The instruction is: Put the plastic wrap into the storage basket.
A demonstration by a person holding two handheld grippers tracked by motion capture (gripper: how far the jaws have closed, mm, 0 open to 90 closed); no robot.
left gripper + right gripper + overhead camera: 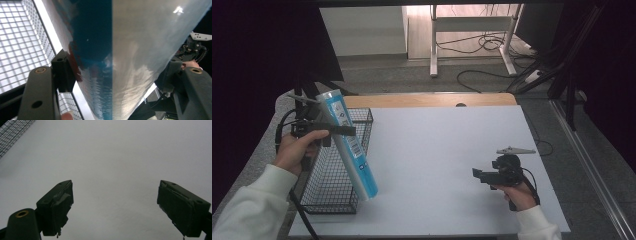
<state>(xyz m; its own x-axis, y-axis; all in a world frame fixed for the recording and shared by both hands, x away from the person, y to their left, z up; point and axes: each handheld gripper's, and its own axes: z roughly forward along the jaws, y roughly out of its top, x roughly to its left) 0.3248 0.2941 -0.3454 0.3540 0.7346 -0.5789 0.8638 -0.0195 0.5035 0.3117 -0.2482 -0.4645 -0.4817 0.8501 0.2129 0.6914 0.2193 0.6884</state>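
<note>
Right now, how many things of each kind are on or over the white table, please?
Blue and silver plastic tube, clamped in the left gripper: 1
Black wire mesh basket: 1
Hand-held black two-jaw grippers, including the open right gripper: 2
Total: 4

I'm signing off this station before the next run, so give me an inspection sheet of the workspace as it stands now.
Surface: white table top, bare in the middle; wooden strip along its far edge.
Job's things: blue and silver tube, tilted, its lower end by the near right corner of the black wire basket at the table's left.
Clutter: nothing seen.
Grippers: left gripper shut on the tube's upper part; right gripper open, nothing between its jaws, held low over the table's right side.
Cables: a black cable trails from each gripper; more cables lie on the floor beyond the table.
Surroundings: white desk legs, grey floor, dark curtains at both sides.
</note>
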